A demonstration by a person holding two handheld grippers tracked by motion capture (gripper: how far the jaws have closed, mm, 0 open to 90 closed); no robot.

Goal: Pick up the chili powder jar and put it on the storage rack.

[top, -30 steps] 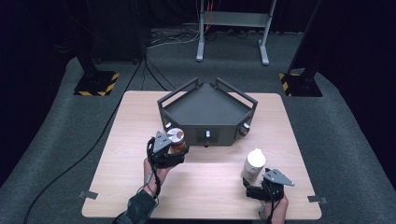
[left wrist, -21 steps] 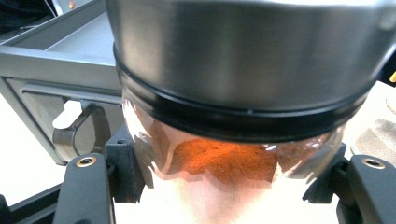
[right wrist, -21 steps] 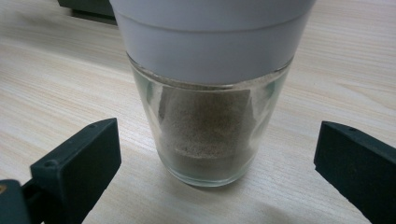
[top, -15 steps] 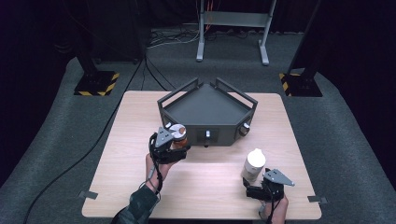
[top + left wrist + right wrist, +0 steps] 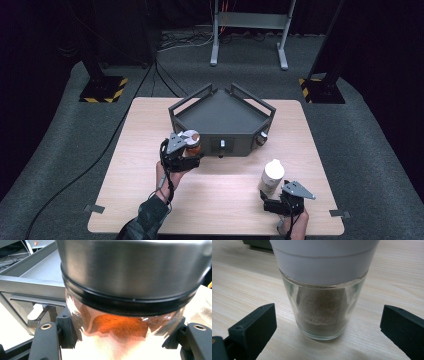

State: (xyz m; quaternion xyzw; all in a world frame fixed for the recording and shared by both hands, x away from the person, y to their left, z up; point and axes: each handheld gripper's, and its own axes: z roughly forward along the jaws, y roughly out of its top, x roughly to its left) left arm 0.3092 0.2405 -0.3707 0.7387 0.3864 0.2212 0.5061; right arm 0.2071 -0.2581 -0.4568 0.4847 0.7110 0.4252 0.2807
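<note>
A glass jar of orange-red powder (image 5: 120, 325) with a silver lid (image 5: 190, 136) sits between the jaws of my left gripper (image 5: 187, 150), which is shut on it and holds it just off the front-left of the dark grey tray (image 5: 220, 117). A second glass jar of pale brown powder (image 5: 323, 312), capped in white (image 5: 273, 170), stands upright on the wooden table (image 5: 220, 200). My right gripper (image 5: 272, 200) is open around that jar, with a wide gap on each side of it.
The tray has raised rails and a front panel with a small white latch (image 5: 35, 311) and a knob (image 5: 262, 137). Black stands with yellow-striped bases (image 5: 102, 89) and a metal frame (image 5: 248, 30) are on the grey floor beyond the table.
My left gripper has carried the orange-powder jar slightly up and toward the tray's front-left corner. The right gripper and the white-capped jar have stayed in place.
</note>
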